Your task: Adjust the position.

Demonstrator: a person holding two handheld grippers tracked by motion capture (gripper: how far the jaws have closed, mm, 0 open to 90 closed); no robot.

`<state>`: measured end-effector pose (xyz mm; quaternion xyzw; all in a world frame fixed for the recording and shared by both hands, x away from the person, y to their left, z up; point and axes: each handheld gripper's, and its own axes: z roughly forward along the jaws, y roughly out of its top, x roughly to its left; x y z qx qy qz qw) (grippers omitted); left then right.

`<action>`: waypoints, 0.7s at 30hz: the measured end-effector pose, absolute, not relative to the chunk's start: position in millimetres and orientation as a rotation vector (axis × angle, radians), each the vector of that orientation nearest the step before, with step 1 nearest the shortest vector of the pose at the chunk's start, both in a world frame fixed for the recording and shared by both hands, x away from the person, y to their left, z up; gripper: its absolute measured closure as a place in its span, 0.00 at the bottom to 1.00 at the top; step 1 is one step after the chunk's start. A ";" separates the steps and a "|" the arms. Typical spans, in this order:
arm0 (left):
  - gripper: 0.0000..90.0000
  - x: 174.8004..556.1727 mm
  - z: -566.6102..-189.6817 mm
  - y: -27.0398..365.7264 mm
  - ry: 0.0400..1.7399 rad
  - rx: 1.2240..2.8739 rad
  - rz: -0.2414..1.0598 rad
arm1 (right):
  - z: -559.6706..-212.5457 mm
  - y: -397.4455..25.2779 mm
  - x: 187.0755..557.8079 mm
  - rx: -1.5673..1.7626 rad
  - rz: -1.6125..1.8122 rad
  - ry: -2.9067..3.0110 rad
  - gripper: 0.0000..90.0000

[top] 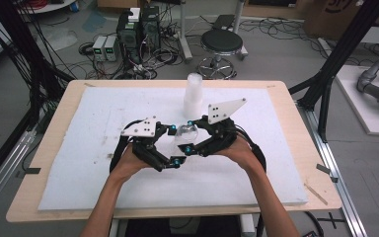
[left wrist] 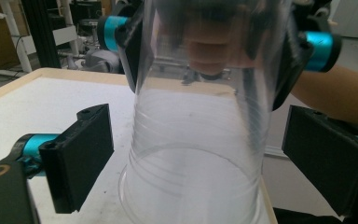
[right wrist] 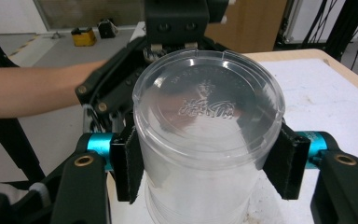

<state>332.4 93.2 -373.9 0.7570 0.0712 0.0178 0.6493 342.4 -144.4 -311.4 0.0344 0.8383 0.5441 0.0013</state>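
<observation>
Jaws of the right gripper [right wrist: 205,168] are clamped on a clear plastic cup [right wrist: 208,140], one pad pressed to each side just under its closed base, which faces the camera in the right gripper view. Jaws of the left gripper [left wrist: 186,163] stand apart, either side of the same cup near its open rim, not touching it as far as I can see.

High view: both grippers meet at frame centre over the white foam mat [top: 79,173]; the cup [top: 186,133] hangs between them, lifted off the mat. A stack of cups [top: 194,95] stands upright just above, upper centre of the frame.

Progress, my judgement: one cup appears already separated from the stack and in hand; a handover or placement is left, and the left gripper has not yet closed.

Writing: embossed lettering on the cup's base, right gripper view, too faint to read. No other labels legible.
</observation>
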 end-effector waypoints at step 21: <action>0.33 333.9 -379.8 88.9 0.130 1.711 0.029 | -312.2 -146.0 342.2 0.093 1.751 2.622 0.43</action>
